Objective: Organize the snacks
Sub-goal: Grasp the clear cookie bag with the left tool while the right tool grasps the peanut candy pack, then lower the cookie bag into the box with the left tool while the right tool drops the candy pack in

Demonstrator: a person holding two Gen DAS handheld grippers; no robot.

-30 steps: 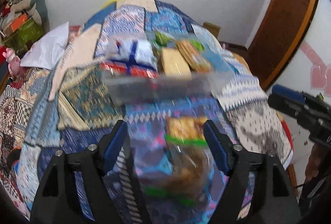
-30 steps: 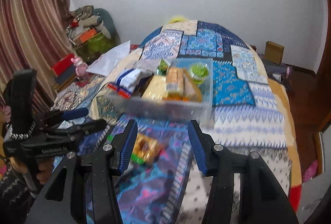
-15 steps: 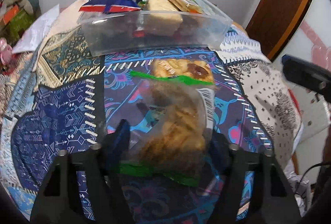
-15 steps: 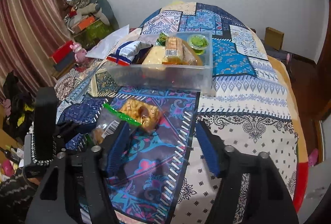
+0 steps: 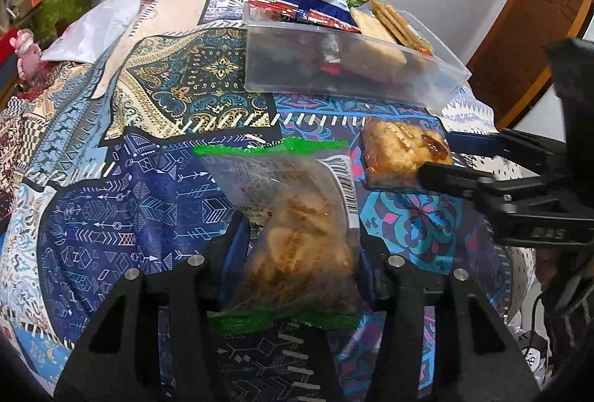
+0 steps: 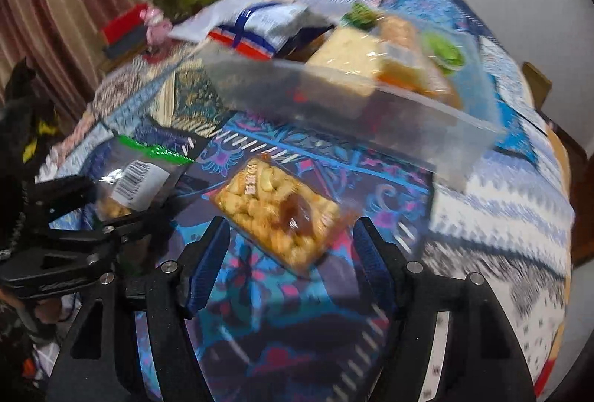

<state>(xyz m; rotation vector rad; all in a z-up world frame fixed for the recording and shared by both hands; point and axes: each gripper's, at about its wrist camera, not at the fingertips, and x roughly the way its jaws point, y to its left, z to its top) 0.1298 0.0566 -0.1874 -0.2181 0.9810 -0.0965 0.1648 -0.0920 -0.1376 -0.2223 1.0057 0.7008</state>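
Barcode label [image 5: 343, 186] on clear snack bag [image 5: 297, 238]; print illegible.

Snack bin [image 5: 356, 82] is sitting on the bed quilt [image 5: 111, 201], farther back, with packets lying inside it. In front of it, cookie bag [image 5: 297, 234] is sitting between the left gripper [image 5: 297, 253] fingers; nut-bar packet [image 6: 278, 212] is lying just to its right, ahead of the right gripper [image 6: 289, 261].

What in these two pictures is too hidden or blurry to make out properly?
- Clear box: the snacks low inside it are murky behind its wall in the left view and smeared by motion blur in the right view.
- Green-edged bag: its sides sit behind the left tongs, so contact is unclear.
- Square snack pack: its label is too small to read.
- Right tongs: the tip near the pack is hidden in the left view.
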